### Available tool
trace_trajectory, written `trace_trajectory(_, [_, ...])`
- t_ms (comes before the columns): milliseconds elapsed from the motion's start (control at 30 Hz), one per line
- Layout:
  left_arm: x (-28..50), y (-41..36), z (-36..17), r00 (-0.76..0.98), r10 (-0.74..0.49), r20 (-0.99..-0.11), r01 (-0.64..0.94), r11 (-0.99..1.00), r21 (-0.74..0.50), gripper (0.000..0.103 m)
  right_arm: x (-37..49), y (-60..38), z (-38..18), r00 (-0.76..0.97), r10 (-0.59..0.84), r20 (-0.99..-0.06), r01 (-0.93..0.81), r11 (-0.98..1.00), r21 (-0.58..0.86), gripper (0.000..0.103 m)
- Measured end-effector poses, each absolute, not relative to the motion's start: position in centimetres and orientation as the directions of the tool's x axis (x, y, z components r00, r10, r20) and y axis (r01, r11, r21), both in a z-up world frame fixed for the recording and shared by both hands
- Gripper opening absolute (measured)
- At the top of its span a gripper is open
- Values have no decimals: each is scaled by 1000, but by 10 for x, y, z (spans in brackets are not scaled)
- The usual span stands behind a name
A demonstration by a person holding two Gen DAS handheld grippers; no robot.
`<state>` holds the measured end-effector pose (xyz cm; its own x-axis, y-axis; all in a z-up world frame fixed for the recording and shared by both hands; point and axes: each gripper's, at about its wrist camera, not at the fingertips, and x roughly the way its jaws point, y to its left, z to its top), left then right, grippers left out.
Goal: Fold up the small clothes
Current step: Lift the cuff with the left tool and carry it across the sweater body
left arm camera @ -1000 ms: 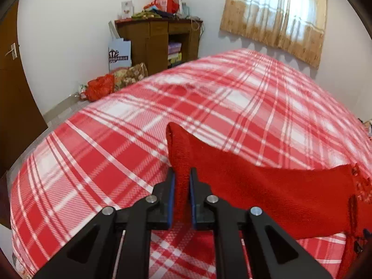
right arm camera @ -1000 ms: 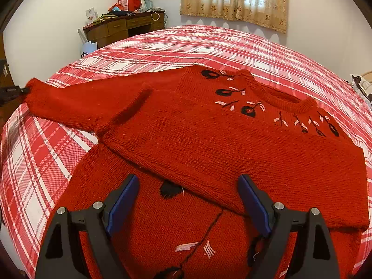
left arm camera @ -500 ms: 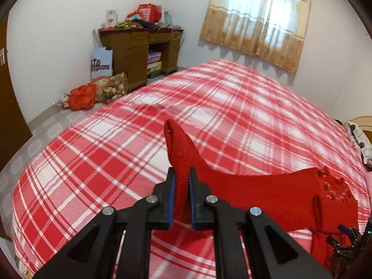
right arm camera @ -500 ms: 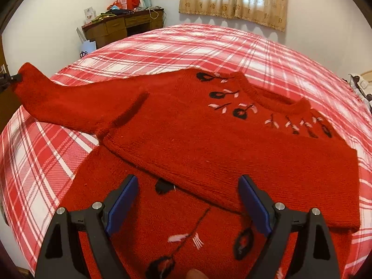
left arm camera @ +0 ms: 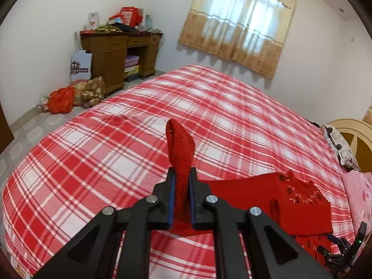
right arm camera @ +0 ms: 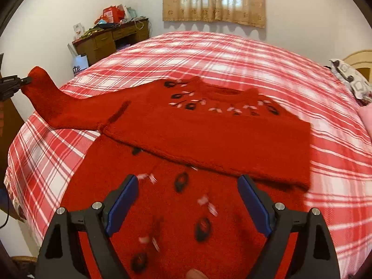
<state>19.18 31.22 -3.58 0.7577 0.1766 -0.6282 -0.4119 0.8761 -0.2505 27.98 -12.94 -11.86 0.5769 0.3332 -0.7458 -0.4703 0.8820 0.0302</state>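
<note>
A red knitted sweater (right arm camera: 209,137) with dark flower patterns lies on the red-and-white plaid bed (right arm camera: 232,53). One sleeve lies folded across its chest. My left gripper (left arm camera: 181,174) is shut on the cuff of the other sleeve (left arm camera: 180,144) and holds it up above the bed. From the right wrist view that sleeve (right arm camera: 53,102) rises to the left, where the left gripper (right arm camera: 25,80) pinches it. My right gripper (right arm camera: 188,200) is open and empty, hovering over the sweater's lower part. The sweater body shows at the right in the left wrist view (left arm camera: 290,200).
A wooden desk (left arm camera: 118,53) piled with things stands at the far wall, with bags (left arm camera: 76,93) on the floor beside it. A curtained window (left arm camera: 239,21) is behind the bed. Pillows (right arm camera: 348,81) and a headboard (left arm camera: 351,127) are at the right. The bed's left edge drops to the floor.
My left gripper has lifted the sleeve cuff higher off the bed. My right gripper has pulled back and up, so more of the sweater's lower part shows.
</note>
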Motion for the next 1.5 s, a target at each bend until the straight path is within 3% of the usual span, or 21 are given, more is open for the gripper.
trace_trajectory(467, [211, 252, -8, 796, 104, -596, -320, 908, -269, 11, 232, -216, -104, 637, 306, -707, -366, 928, 72, 88])
trace_trajectory(933, [234, 196, 23, 823, -30, -568, -227, 899, -375, 11, 219, -247, -130, 647, 303, -700, -295, 946, 136, 88])
trace_trajectory(1500, [265, 117, 73, 870, -117, -478, -84, 922, -377, 11, 221, -253, -143, 645, 283, -710, -277, 952, 128, 88])
